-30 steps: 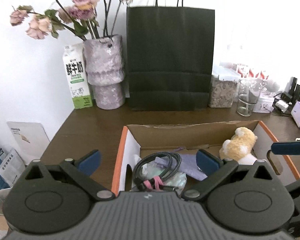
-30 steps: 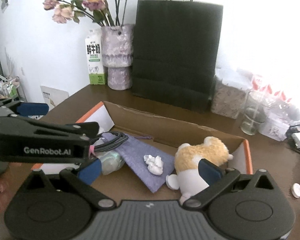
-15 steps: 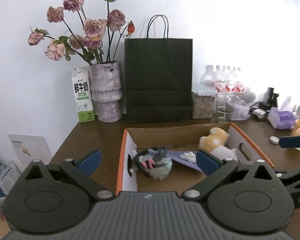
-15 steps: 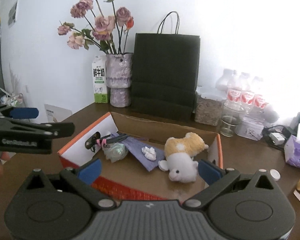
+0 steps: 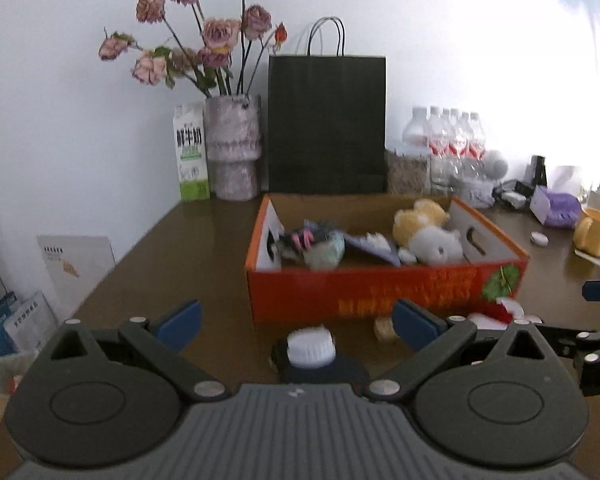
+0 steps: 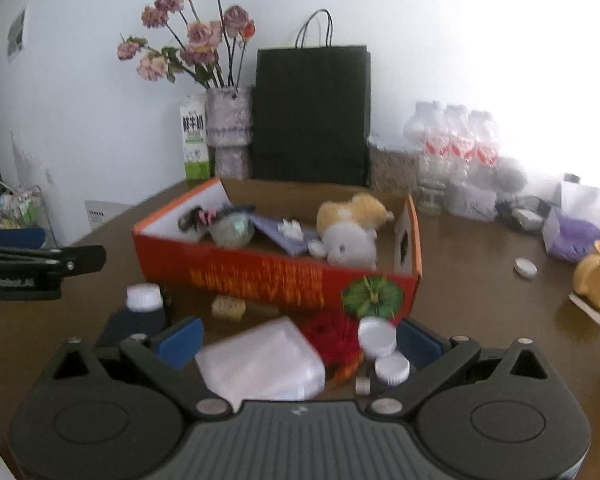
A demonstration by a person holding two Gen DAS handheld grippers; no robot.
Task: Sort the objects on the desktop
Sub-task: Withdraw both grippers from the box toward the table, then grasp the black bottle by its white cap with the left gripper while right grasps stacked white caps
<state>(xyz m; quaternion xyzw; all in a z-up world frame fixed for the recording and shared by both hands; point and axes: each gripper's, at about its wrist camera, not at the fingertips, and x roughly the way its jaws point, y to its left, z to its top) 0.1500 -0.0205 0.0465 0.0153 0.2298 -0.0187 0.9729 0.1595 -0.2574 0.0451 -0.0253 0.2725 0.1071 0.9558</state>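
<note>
An orange cardboard box (image 5: 380,292) (image 6: 260,272) on the brown table holds a plush hamster (image 5: 428,228) (image 6: 352,228), a coiled cable (image 5: 308,236), a purple cloth (image 6: 276,236) and a pale bundle (image 6: 232,232). In front of the box lie a dark bottle with a white cap (image 5: 312,348) (image 6: 144,300), a cork (image 6: 228,306), a clear plastic case (image 6: 260,360), a red tangle (image 6: 336,336) and white caps (image 6: 378,336). My left gripper (image 5: 296,320) is open just above the dark bottle. My right gripper (image 6: 300,338) is open over the plastic case and the caps.
Against the back wall stand a milk carton (image 5: 190,152), a vase of dried roses (image 5: 232,148), a black paper bag (image 5: 326,124), a jar and water bottles (image 5: 448,140). A yellow mug (image 5: 594,232), a purple tissue pack (image 5: 556,210) and a small white disc (image 6: 526,268) lie right.
Both grippers have pulled back and risen away from the box. Its orange front and the small items before it have come into view. Both stay open.
</note>
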